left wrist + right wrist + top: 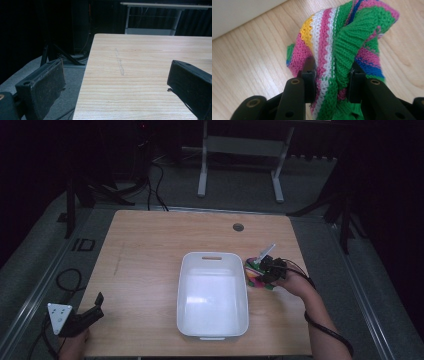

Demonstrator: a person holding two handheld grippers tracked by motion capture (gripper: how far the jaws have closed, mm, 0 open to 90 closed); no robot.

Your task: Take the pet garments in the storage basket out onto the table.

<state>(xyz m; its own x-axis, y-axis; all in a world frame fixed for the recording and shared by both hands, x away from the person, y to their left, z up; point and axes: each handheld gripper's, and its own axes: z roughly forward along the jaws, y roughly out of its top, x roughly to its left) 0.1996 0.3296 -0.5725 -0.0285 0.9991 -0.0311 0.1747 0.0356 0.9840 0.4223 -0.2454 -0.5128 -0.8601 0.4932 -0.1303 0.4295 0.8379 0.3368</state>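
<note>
Right tongs (332, 80) pinched tight on striped knitted cloth (342, 42); left tongs (117, 85) spread wide, empty.

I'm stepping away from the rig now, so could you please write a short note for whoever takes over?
Right gripper: shut on the striped knitted cloth, low over the table, just right of the white bin.
Left gripper: open, holding nothing, at the table's near left corner.
Done: cloth gripped.
Left: the bin holds nothing so far; the cloth probably goes in there, though that is a guess.
</note>
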